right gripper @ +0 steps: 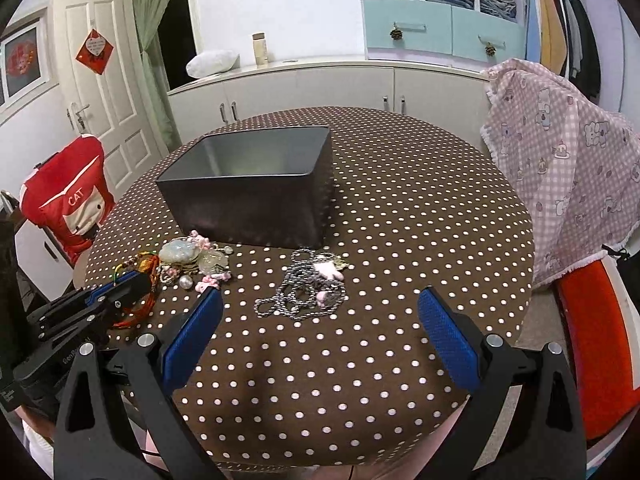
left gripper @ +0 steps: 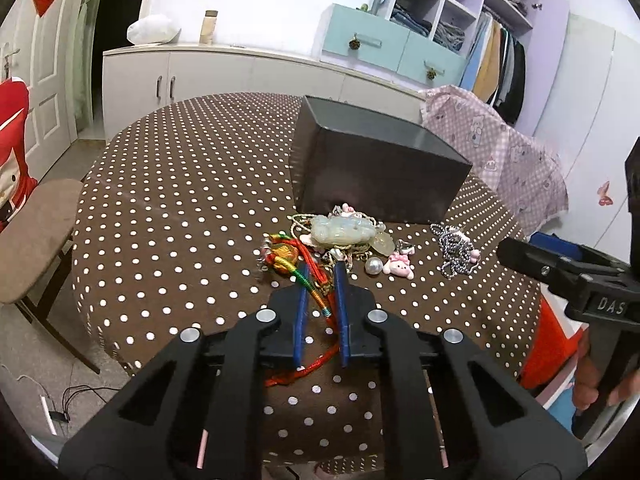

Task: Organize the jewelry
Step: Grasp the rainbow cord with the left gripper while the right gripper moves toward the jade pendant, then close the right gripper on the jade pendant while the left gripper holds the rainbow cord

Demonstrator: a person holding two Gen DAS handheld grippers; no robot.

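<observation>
A heap of jewelry lies on the dotted table in front of an open dark grey box [left gripper: 380, 168] [right gripper: 256, 200]. In it are a pale jade pendant [left gripper: 340, 232] [right gripper: 180, 252], a pearl [left gripper: 374, 266], a pink bunny charm [left gripper: 398, 266] and a red cord bracelet [left gripper: 286, 258] with a colourful knot. My left gripper [left gripper: 322, 268] [right gripper: 132, 280] is shut on the bracelet's cords, low over the cloth. A silver bead chain [left gripper: 456, 252] [right gripper: 304, 292] lies apart to the right. My right gripper [right gripper: 321, 296] is wide open just short of it, holding nothing.
The round table [right gripper: 400, 200] wears a brown cloth with white dots. A chair under a pink checked cloth [right gripper: 560, 160] stands at the right, a red-covered chair [right gripper: 68, 200] at the left, a padded stool [left gripper: 36, 232] beside it. White cabinets [right gripper: 320, 84] line the back wall.
</observation>
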